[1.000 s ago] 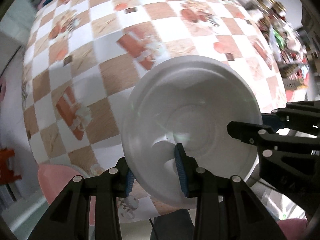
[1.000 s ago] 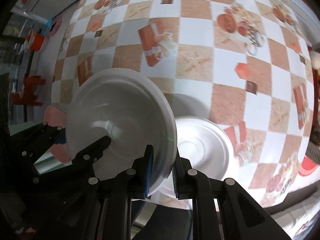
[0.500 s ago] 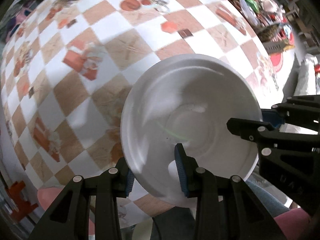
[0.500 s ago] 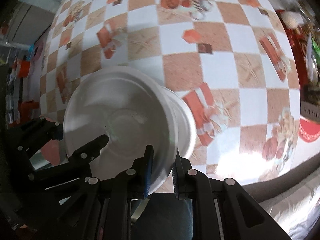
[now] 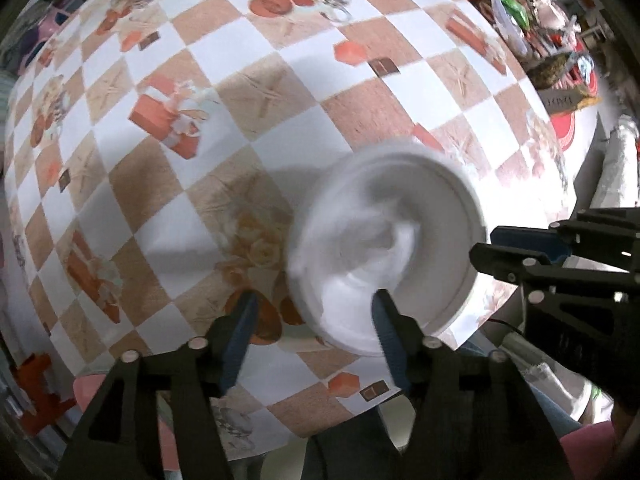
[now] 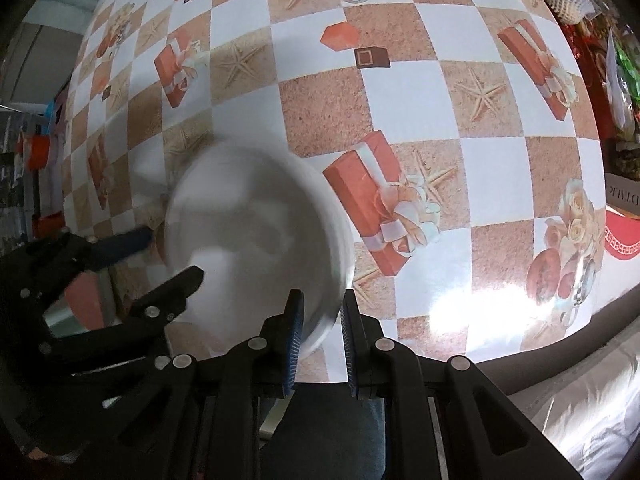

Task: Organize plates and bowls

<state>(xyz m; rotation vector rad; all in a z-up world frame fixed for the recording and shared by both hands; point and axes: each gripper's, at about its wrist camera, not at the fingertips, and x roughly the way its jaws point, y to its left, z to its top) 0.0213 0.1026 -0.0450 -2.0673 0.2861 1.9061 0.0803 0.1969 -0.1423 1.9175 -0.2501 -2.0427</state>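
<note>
While the left claw (image 5: pixel 312 320) has just been opening off the white bowl (image 5: pixel 384 248), right claw (image 6: pixel 320 332) pinching its rim, checkered tablecloth (image 6: pixel 400 100) around.

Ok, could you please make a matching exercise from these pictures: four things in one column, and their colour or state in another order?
1. left gripper
2. right gripper
3. bowl
4. tablecloth

A. checked, brown and white
B. clamped on a rim
C. plain white
D. jaws apart

Pairs: 1-D, 2-B, 3-C, 4-A.
The left gripper's jaws have just been opening; the bowl's rim sits loose between them.
</note>
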